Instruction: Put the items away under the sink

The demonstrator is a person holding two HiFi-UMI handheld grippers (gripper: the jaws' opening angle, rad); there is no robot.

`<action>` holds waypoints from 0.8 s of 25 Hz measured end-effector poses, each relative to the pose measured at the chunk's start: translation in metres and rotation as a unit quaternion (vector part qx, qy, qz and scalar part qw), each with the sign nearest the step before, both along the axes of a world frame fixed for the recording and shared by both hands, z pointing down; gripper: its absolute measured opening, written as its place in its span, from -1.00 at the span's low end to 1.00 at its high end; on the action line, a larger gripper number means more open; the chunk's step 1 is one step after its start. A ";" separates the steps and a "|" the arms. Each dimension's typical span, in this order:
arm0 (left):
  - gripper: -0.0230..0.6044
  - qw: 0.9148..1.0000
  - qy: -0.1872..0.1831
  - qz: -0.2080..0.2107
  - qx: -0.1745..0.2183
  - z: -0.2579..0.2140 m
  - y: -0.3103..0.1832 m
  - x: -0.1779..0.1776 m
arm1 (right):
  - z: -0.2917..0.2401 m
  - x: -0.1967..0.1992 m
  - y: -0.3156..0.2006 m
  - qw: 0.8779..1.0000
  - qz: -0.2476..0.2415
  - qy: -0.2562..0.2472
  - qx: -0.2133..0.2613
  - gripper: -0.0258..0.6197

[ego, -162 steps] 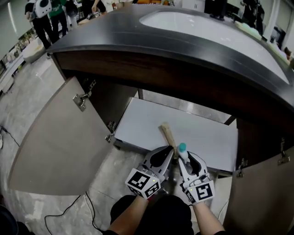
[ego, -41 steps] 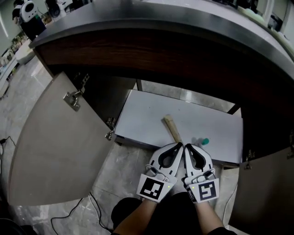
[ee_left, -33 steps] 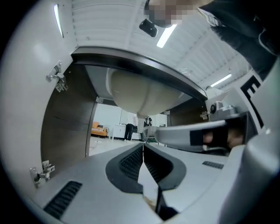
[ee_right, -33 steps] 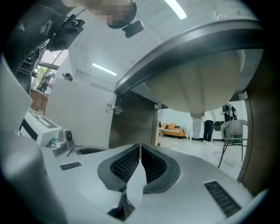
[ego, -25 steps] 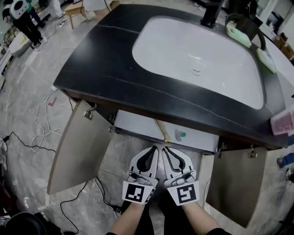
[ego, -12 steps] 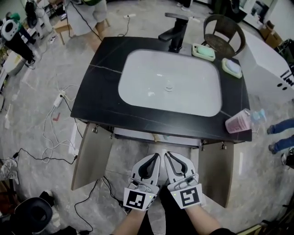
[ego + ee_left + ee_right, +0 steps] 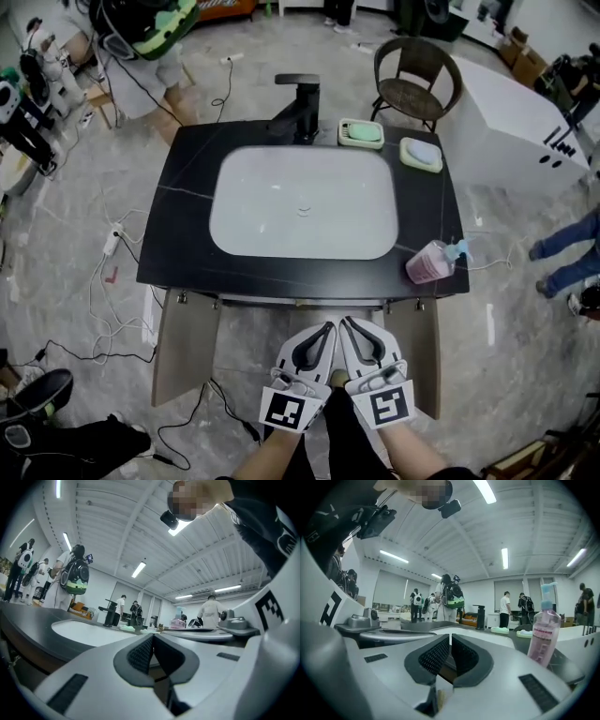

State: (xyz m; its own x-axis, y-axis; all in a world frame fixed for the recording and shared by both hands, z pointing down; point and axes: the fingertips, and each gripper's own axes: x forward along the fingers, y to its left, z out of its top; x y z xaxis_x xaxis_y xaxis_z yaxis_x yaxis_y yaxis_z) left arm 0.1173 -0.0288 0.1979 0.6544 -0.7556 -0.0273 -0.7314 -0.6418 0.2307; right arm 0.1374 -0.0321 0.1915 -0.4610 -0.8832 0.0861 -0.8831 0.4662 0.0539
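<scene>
Far to the left of the tools, white cables (image 7: 105, 286) lie over the grey stone floor. Nearer, just left of the left tool (image 7: 325, 329), the left beige cabinet door (image 7: 186, 347) hangs wide open. The left tool is clenched: its two dark pads are pressed together and nothing is between them. It is held low in front of the cabinet, and its side touches the right tool (image 7: 346, 324). The right tool is also clenched and holds nothing.

Straight ahead of both tools is the black table (image 7: 180, 234) with a white oval sink basin (image 7: 300, 202) in it. The front edge of the table hides the inside of the cabinet, so what lies under the sink cannot be seen. Behind the basin stands a black tap (image 7: 298, 105). To the right of it are a green soap dish (image 7: 361, 133) and a second pale green soap dish (image 7: 421, 154).

Ahead and to the right of the right tool, a pink plastic pump bottle (image 7: 433, 262) stands upright on the front right corner of the table. Below it the right beige cabinet door (image 7: 418, 354) is open too. Beyond the table a dark round chair (image 7: 416, 73) stands.
</scene>
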 end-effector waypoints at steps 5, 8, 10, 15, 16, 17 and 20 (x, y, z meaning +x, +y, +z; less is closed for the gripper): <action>-0.90 1.000 0.010 0.025 0.007 -0.013 -0.007 0.048 | -0.008 0.047 -0.002 0.999 0.037 0.004 0.002 -0.80; -0.90 0.999 0.013 0.046 0.006 -0.018 -0.003 0.080 | -0.014 0.082 0.001 0.997 0.071 0.013 0.000 -0.79; -0.90 0.998 0.011 0.061 0.001 -0.019 -0.002 0.099 | -0.021 0.105 0.001 0.996 0.088 0.025 0.004 -0.79; -0.90 0.997 0.014 0.070 0.000 -0.022 -0.004 0.134 | -0.038 0.150 -0.007 0.994 0.105 0.041 0.016 -0.79; -0.90 0.997 0.013 0.071 0.001 -0.022 -0.005 0.140 | -0.041 0.158 -0.009 0.993 0.110 0.041 0.015 -0.79; -0.90 0.997 0.011 0.073 0.003 -0.023 -0.006 0.147 | -0.045 0.166 -0.010 0.992 0.115 0.041 0.014 -0.78; -0.89 0.997 0.011 0.074 0.008 -0.027 -0.009 0.163 | -0.056 0.185 -0.018 0.992 0.118 0.035 0.010 -0.56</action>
State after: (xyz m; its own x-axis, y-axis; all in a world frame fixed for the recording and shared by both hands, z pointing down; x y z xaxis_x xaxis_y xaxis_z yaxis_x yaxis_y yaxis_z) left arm 0.2805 -0.0375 0.1712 0.7582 -0.6498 -0.0545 -0.6226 -0.7462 0.2355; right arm 0.3223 -0.0498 0.1352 -0.2345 -0.9678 0.0909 -0.9613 0.2448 0.1261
